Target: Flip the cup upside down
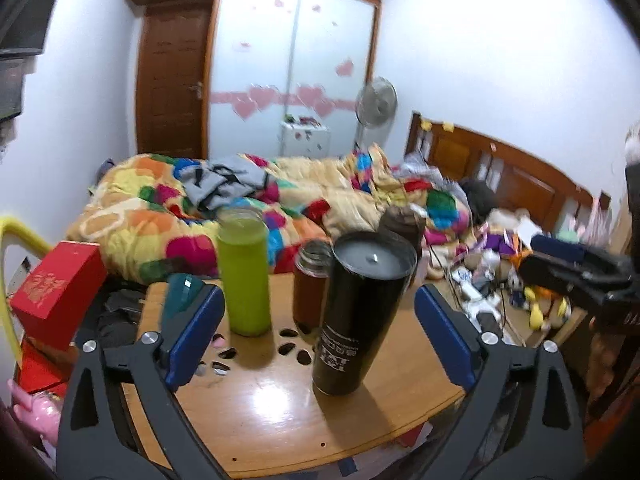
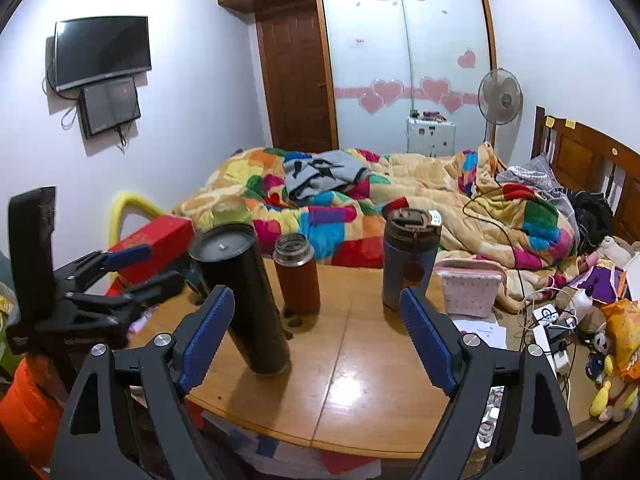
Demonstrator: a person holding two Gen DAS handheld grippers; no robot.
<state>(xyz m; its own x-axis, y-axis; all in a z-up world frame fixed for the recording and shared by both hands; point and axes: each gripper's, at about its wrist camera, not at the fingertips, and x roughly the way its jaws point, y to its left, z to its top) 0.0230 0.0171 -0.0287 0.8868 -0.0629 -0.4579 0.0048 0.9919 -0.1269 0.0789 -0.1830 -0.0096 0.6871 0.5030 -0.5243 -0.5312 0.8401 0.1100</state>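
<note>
A tall black cup (image 1: 362,312) stands on the wooden table (image 1: 280,412) with its flat base up and its printed text inverted. It also shows in the right wrist view (image 2: 244,300). My left gripper (image 1: 316,320) is open, its blue pads on either side of the cup and clear of it. My right gripper (image 2: 318,320) is open and empty, with the black cup just inside its left finger (image 2: 208,328). The left gripper shows at the left of the right wrist view (image 2: 120,272).
A green bottle (image 1: 244,272), a brown flask (image 2: 298,276), a dark blue-grey tumbler (image 2: 410,256) and a teal cup (image 1: 180,292) stand on the table. A pink box (image 2: 468,292) sits at the right, a red box (image 1: 56,292) at the left. A bed lies behind.
</note>
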